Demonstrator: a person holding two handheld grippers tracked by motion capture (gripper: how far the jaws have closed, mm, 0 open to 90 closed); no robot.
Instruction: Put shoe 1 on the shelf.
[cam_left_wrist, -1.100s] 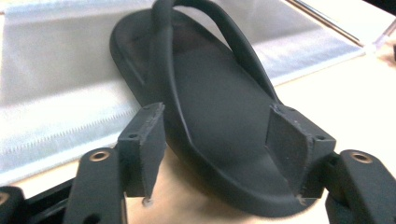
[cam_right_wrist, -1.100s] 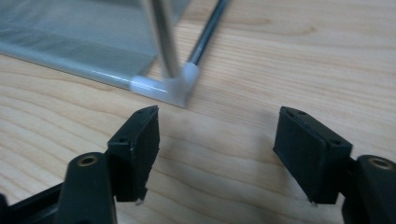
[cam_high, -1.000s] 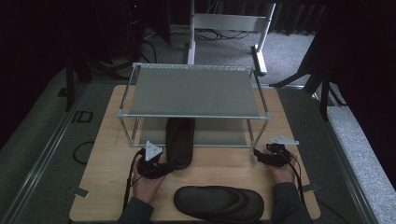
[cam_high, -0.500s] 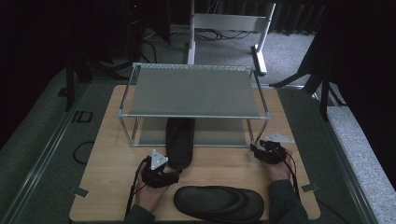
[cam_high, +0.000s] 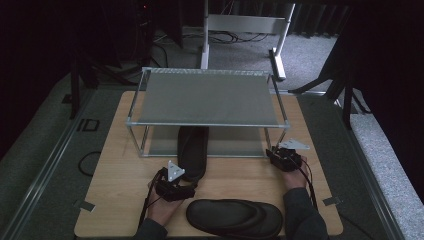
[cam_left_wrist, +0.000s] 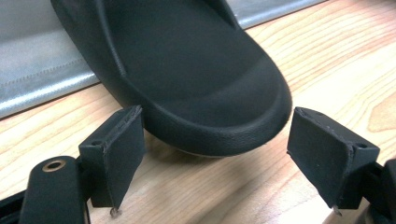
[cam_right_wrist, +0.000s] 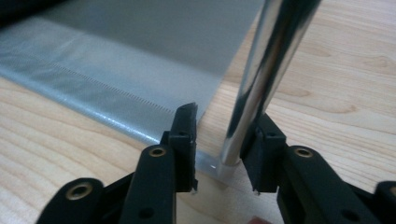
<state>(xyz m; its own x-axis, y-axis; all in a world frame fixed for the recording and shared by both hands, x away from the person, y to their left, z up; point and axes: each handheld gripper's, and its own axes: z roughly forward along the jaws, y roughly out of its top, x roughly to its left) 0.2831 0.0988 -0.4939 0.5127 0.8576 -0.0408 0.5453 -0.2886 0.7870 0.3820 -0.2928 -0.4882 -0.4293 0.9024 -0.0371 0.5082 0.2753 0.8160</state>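
A black slipper (cam_high: 192, 147) lies lengthwise on the table with its far half under the metal shoe rack (cam_high: 210, 97). Its near rounded end (cam_left_wrist: 196, 70) sits between the jaws of my left gripper (cam_high: 189, 184) (cam_left_wrist: 217, 116). Those jaws have just been opening and stand clear of the slipper on both sides. My right gripper (cam_high: 273, 153) (cam_right_wrist: 224, 120) is at the rack's front right leg (cam_right_wrist: 261, 70). Its jaws have been closing around that chrome post. One pad is against the post; the other stands a small gap away. A second black slipper (cam_high: 234, 217) lies crosswise at the near table edge.
The rack has grey fabric shelves, and the lower one (cam_right_wrist: 140, 70) lies just above the wooden table (cam_high: 120, 165). The table's near edge is close behind both hands. Dark floor, cables and a white stand (cam_high: 245, 25) lie beyond the rack.
The left gripper has drawn back slightly toward the person and turned to the right, leaving the slipper in place. The right gripper has edged in to the rack's front right leg.
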